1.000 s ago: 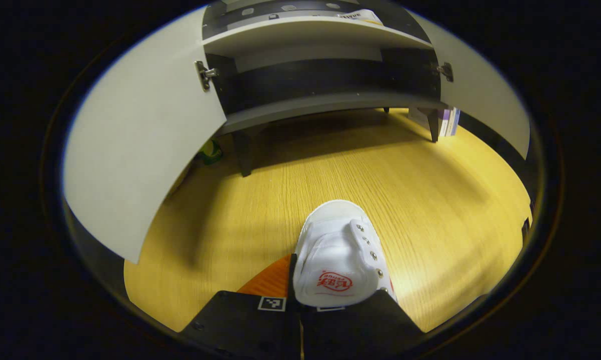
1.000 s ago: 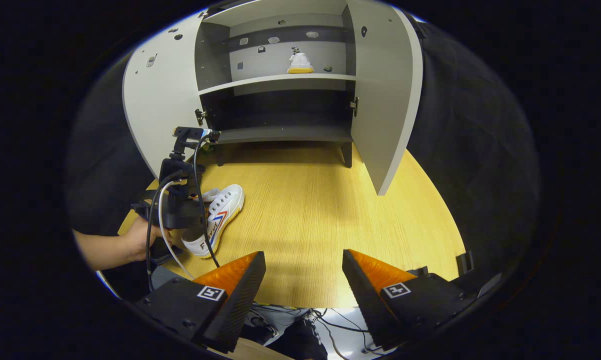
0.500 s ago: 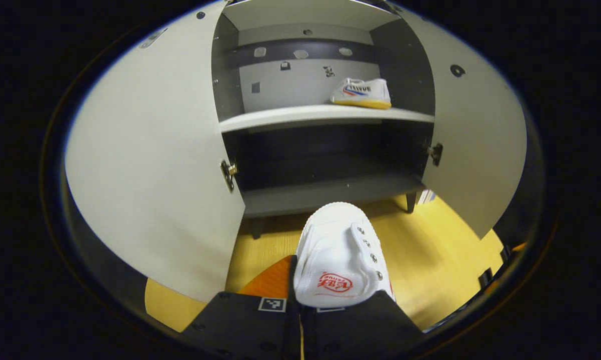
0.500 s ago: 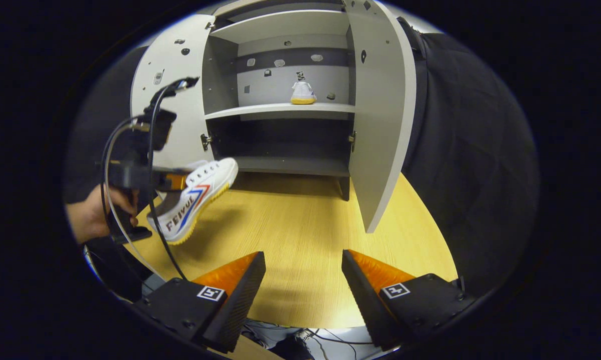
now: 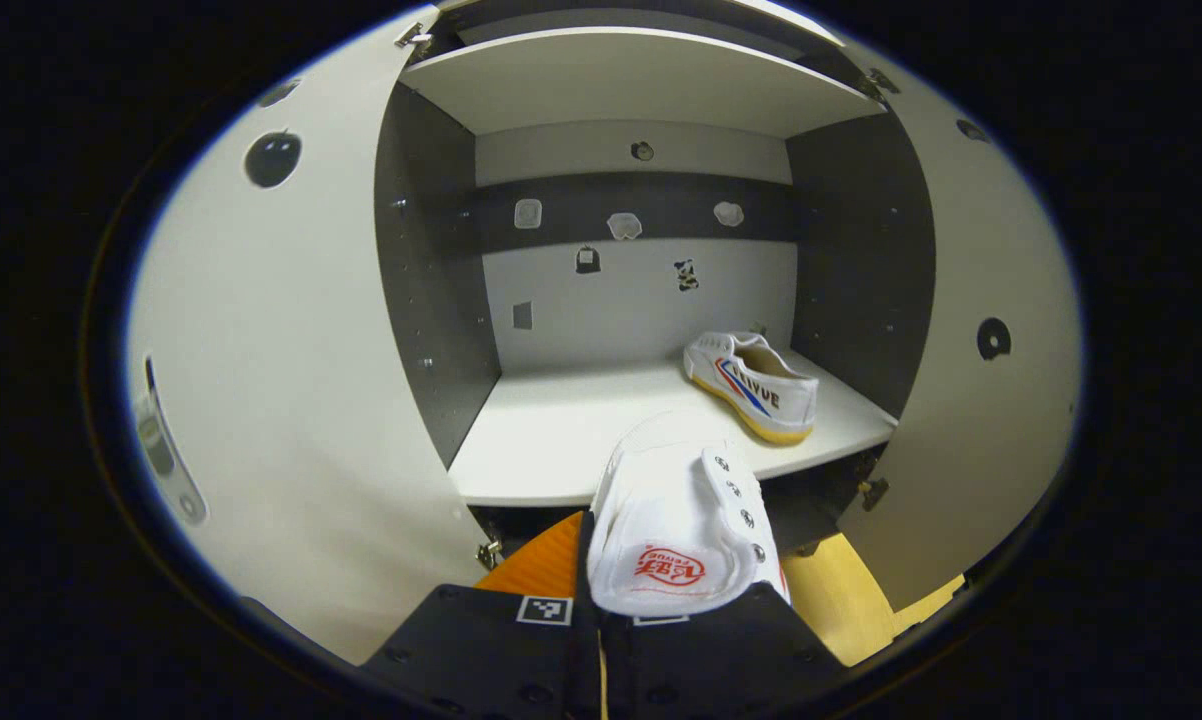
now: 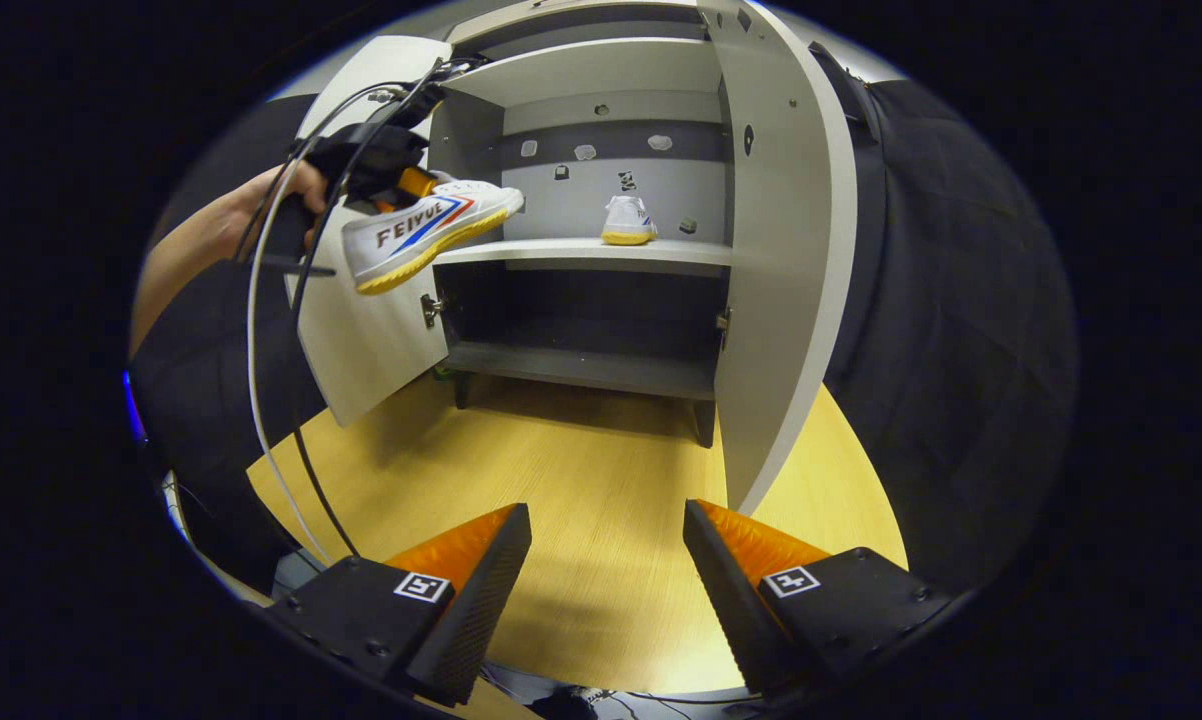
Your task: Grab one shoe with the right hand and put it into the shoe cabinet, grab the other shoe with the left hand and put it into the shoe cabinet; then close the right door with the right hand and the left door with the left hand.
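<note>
Left gripper (image 5: 651, 600): jaws pinching the heel of a white shoe (image 5: 676, 520), toe pointing to 12 o'clock, held in the air just before the front edge of the upper shelf (image 5: 551, 440) of the cabinet (image 5: 431, 300). In the right gripper view this shoe hangs at 10 o'clock, sole down, toe towards the cabinet opening, with a hand (image 6: 296, 185) behind it. Second shoe (image 5: 751, 385): resting on the upper shelf at 1 o'clock in the left gripper view, near the right inner wall, toe towards the back. Left door (image 5: 281, 400): swung wide at 9 o'clock. Right door (image 5: 971, 390): swung wide at 3 o'clock. Right gripper (image 6: 606, 575): jaws spread, nothing between them, hovering above the desk (image 6: 581, 480) well apart from the cabinet. Lower shelf (image 6: 581, 365): dark, at 12 o'clock in the right gripper view.
</note>
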The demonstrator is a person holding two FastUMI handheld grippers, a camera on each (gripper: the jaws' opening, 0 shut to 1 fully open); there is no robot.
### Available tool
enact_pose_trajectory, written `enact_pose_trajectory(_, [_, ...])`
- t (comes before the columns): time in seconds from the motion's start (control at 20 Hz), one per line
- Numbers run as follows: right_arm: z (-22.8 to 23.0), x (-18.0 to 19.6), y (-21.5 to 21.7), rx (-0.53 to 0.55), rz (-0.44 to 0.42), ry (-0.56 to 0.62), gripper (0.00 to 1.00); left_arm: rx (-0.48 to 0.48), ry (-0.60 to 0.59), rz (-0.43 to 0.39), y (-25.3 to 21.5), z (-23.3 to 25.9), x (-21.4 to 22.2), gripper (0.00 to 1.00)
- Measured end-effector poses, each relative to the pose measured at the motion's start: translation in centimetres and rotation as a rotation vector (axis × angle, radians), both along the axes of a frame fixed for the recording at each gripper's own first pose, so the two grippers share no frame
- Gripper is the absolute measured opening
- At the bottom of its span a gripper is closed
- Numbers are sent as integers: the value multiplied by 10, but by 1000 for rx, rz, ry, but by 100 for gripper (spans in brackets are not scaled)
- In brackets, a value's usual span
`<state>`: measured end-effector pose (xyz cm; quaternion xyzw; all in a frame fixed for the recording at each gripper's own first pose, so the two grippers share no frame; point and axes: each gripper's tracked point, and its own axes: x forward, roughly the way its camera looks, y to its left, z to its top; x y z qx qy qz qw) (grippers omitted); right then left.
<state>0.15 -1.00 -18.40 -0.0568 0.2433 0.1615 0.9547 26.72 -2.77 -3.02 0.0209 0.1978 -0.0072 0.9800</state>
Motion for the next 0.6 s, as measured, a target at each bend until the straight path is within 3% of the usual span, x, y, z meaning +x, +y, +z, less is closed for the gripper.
enact_pose_trajectory(0.25, [6,10,7,58,55,12,98,-2,-1,39,11,35,90,7])
enact_pose_trajectory(0.6, [32,21,-5,45,131,-59,99,30,170,93,29,-9,200,7])
